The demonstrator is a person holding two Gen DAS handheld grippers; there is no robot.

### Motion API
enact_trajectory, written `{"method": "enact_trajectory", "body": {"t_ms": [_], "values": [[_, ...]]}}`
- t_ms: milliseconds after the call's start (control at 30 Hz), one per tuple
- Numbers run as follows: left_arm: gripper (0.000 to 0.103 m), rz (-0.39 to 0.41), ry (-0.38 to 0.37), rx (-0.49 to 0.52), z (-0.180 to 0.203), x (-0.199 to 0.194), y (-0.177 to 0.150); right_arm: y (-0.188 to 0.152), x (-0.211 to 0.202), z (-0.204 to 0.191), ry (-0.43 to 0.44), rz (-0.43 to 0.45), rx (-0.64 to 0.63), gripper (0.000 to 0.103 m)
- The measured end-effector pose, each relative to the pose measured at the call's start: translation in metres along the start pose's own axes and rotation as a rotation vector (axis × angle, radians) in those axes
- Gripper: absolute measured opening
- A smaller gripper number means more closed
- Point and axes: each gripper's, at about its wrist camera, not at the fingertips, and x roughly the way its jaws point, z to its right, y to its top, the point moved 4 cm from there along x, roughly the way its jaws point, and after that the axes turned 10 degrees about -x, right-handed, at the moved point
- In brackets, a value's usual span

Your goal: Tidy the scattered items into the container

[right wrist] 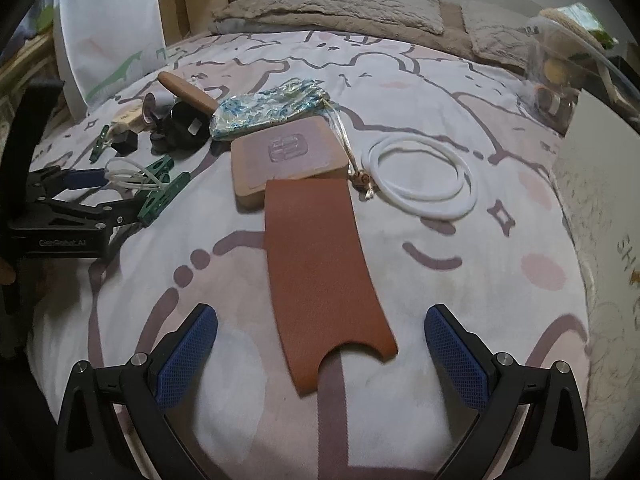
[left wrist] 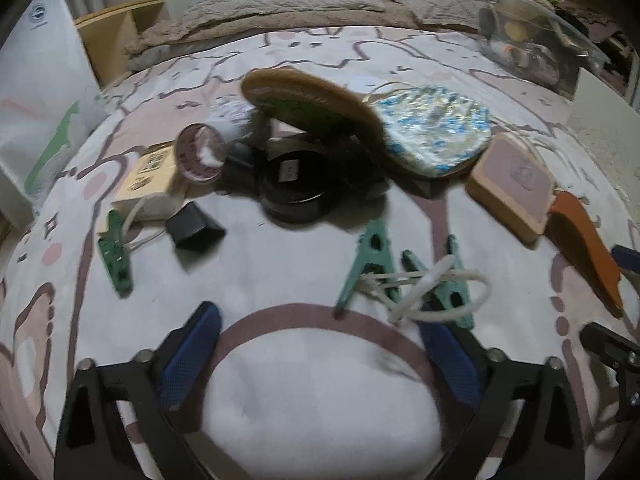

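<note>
Scattered items lie on a patterned bed cover. In the left wrist view my left gripper [left wrist: 320,344] is open and empty, just short of two green clothes pegs [left wrist: 372,264] tangled with white cord [left wrist: 436,288]. Beyond them are a black round jar [left wrist: 294,184], a tape roll [left wrist: 200,152], a tan round pad [left wrist: 312,100], a blue-patterned pouch [left wrist: 432,128] and a pink-topped block [left wrist: 512,180]. In the right wrist view my right gripper [right wrist: 320,344] is open around the near end of a brown leather piece [right wrist: 320,264]. The clear container [right wrist: 560,80] stands at the far right.
A white tube coil [right wrist: 420,172] lies right of the pink block [right wrist: 284,152]. A white paper bag [right wrist: 108,28] stands at the far left, pillows [right wrist: 332,8] at the back, a white box [right wrist: 600,168] on the right. My left gripper [right wrist: 100,196] shows at left.
</note>
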Motion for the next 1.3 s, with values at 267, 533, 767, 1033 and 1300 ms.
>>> {"method": "enact_trajectory", "body": {"t_ms": [267,533,767,1033,1300], "values": [[0.05,0.016,-0.071,0.081,0.014,-0.003,0.003,0.014,0.01,-0.001,0.047,-0.007,-0.141,0.095],[0.03,0.03,-0.074,0.107,0.02,-0.007,0.0,0.013,0.005,-0.005,0.073,0.054,-0.157,0.059],[0.03,0.094,0.054,0.111,0.011,-0.018,-0.004,0.012,-0.007,-0.004,0.061,0.117,-0.136,0.045],[0.03,0.174,0.229,0.153,-0.003,-0.028,-0.008,0.01,-0.017,0.007,0.091,0.15,-0.043,0.045],[0.03,0.323,0.645,0.359,-0.015,-0.035,-0.009,0.013,-0.035,0.01,0.114,0.215,-0.006,0.045]]}}
